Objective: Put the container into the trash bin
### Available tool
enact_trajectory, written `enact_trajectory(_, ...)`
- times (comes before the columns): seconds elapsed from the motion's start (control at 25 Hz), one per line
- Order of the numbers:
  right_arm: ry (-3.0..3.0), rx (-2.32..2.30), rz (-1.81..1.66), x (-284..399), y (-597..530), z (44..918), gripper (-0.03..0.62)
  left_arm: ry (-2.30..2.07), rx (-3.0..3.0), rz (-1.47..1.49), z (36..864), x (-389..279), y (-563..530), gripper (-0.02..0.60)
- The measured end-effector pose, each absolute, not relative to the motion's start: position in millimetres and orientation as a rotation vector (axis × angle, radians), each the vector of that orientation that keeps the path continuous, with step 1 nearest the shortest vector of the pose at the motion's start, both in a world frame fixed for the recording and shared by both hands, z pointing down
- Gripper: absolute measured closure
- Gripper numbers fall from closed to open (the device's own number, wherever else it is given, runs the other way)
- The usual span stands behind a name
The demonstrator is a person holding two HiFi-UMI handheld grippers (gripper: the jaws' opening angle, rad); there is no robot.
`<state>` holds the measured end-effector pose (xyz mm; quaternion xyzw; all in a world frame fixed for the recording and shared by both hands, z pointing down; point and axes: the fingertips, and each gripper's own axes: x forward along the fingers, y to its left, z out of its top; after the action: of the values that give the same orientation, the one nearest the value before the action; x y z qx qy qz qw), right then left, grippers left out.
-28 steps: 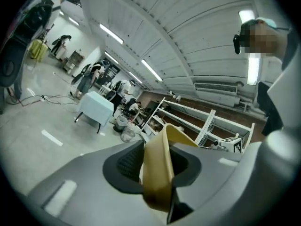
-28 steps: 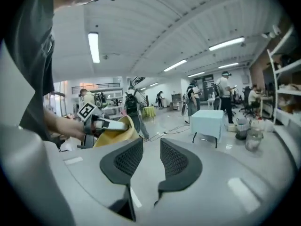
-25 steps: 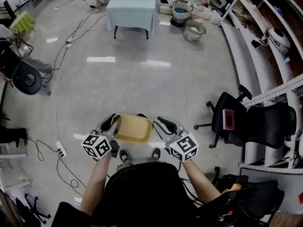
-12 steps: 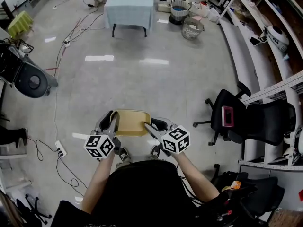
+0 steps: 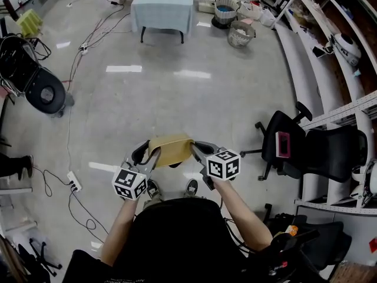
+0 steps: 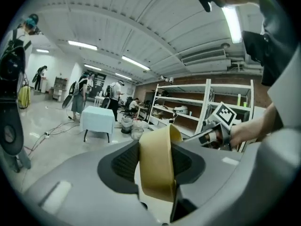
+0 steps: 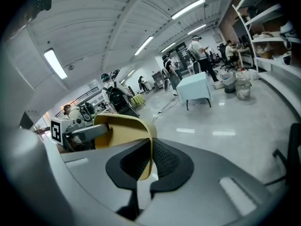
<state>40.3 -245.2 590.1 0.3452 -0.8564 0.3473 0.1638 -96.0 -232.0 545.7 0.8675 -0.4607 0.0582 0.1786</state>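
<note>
A tan plastic container (image 5: pixel 171 148) hangs above the floor in front of the person, tilted, between both grippers. My left gripper (image 5: pixel 152 154) has the container's left wall (image 6: pixel 159 180) between its pads, which touch it on both sides while the jaws are opening. My right gripper (image 5: pixel 196 151) is closing on the right wall (image 7: pixel 123 132), and its pads pinch the thin rim. Each gripper shows in the other's view: the right gripper (image 6: pixel 212 134) and the left gripper (image 7: pixel 87 133). Two trash bins (image 5: pixel 240 38) (image 5: pixel 224 12) stand far off at the top of the head view.
A table with a pale blue cloth (image 5: pixel 163 3) stands near the bins. A black office chair (image 5: pixel 297 149) is at the right beside white shelving (image 5: pixel 339 63). Cables (image 5: pixel 70 158) run over the floor at the left. People stand in the distance.
My right gripper moved left onto the container's right edge and shut on it. The container has tipped from lying flat to a steeper tilt. Both grippers rolled.
</note>
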Motion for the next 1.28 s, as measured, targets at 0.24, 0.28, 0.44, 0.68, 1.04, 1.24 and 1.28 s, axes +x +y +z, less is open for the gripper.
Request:
enact_trajectory(0.24,-2.405,1.058,0.455,41.0,-245.6,556.9,0.571,-1.318,2.366,0.456,580.8,-94.7,-222.0,0.453)
enact_trajectory(0.28,-2.388,1.043,0.297,36.0,-246.0,547.1,0.570,-1.291,2.322,0.485,588.2,-95.8,-220.2,0.454)
enact_trajectory(0.44,-2.375,0.864,-0.113,11.5,-238.5,521.8,0.558,-1.236,2.150,0.417,601.8,-106.8,-219.9,0.485)
enact_trajectory(0.68,-2.535,0.835,-0.129,14.6,-221.4,502.1,0.479,-1.278,1.988,0.249,603.2,-134.6,-230.3,0.500)
enact_trajectory(1.04,-2.695,0.944,0.919,-8.4,-225.7,544.4,0.457,-1.453,1.991,-0.068,553.0,-130.8,-237.6,0.499)
enact_trajectory(1.24,-2.685,1.028,1.084,-8.8,-231.9,552.0,0.543,-1.437,2.085,-0.068,539.7,-106.1,-230.1,0.494)
enact_trajectory(1.28,-2.683,1.051,1.137,-7.3,-234.6,553.5,0.553,-1.418,2.108,-0.038,542.7,-104.7,-229.2,0.491)
